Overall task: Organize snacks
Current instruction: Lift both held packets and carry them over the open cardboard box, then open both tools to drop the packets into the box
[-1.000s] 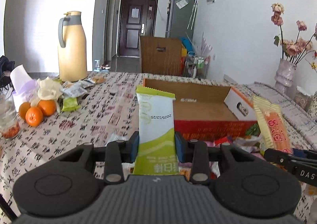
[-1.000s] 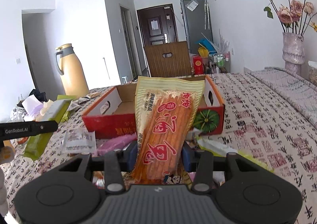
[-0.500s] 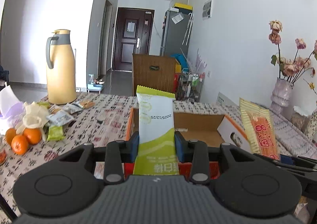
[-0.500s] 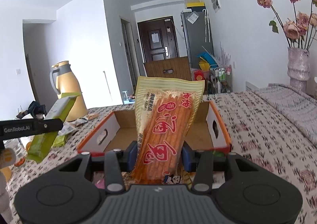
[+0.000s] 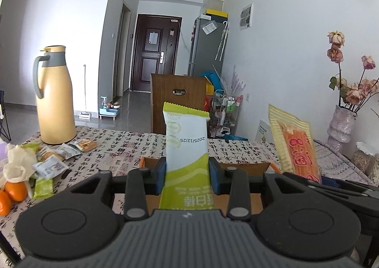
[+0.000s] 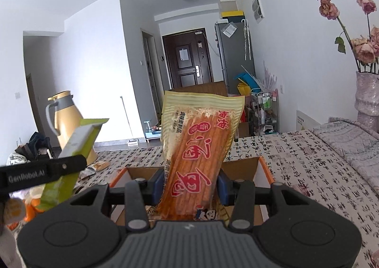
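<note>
My left gripper is shut on a green and white snack bar, which stands upright between the blue pads. My right gripper is shut on an orange and yellow snack packet, also upright. Both hover over the open cardboard box, whose orange rim and brown inside show just beyond the fingers. The orange packet appears at the right of the left wrist view, and the green bar at the left of the right wrist view.
On the patterned tablecloth, loose snack packets and oranges lie at the left by a yellow thermos jug. A vase of dried roses stands at the right. A wooden chair back sits behind the table.
Both grippers have risen and moved forward with their snacks, from in front of the box to above it. The box now shows lower and mostly hidden behind the fingers.
</note>
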A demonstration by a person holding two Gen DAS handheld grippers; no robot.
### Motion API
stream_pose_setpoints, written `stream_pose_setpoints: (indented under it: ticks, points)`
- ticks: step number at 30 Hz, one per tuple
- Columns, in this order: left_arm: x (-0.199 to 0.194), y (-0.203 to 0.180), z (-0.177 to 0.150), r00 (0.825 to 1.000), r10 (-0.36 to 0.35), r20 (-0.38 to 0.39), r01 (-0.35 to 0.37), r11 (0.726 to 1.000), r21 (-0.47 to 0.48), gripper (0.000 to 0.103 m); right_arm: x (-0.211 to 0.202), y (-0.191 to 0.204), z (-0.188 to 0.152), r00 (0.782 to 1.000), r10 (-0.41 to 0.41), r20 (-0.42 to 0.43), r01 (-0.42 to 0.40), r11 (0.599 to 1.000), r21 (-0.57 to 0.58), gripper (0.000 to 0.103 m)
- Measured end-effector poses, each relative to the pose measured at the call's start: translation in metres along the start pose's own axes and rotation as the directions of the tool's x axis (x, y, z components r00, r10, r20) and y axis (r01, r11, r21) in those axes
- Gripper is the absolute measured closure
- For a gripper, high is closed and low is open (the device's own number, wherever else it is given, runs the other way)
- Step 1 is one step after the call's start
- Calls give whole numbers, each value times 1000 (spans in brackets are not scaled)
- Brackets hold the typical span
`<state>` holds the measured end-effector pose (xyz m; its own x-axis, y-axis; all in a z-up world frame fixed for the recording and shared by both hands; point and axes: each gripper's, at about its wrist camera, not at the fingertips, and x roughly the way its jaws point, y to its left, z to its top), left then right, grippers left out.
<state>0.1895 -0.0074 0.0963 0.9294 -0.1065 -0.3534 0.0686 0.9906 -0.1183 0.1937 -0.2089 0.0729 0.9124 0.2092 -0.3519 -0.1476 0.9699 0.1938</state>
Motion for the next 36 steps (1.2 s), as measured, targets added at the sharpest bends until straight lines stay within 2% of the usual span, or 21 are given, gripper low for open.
stream_pose_setpoints:
  ticks: [9, 19, 26, 30, 32, 33, 34, 35, 36]
  points:
    - [47, -5, -3, 999, 15, -38, -16, 1000, -14, 66, 54, -10, 0, 999, -15, -43, 17, 999, 43, 59]
    - [75, 14, -23, 994, 23, -106, -27, 999, -42, 66, 73, -23, -17, 995, -24, -94, 29, 998, 51, 59]
    - [81, 9, -29, 989, 30, -142, -35, 999, -32, 65, 81, -27, -22, 991, -41, -130, 49, 997, 54, 58]
    - [84, 8, -32, 986, 40, -160, -45, 999, -26, 63, 83, -27, -23, 988, -54, -147, 62, 997, 48, 52]
    - [85, 8, -32, 986, 49, -162, -54, 998, -26, 58, 84, -26, -25, 985, -70, -160, 78, 996, 43, 45]
    - [84, 8, -31, 986, 54, -160, -59, 998, -29, 46, 84, -26, -25, 983, -81, -162, 89, 995, 41, 45]
    - [83, 8, -31, 986, 66, -155, -72, 997, -31, 29, 83, -26, -25, 983, -90, -161, 98, 994, 41, 43]
    - [82, 9, -31, 986, 82, -148, -88, 996, -32, 21, 81, -27, -24, 982, -93, -162, 101, 994, 44, 34]
    - [80, 10, -30, 985, 102, -141, -107, 994, -34, 7, 80, -28, -24, 982, -101, -162, 110, 993, 47, 19]
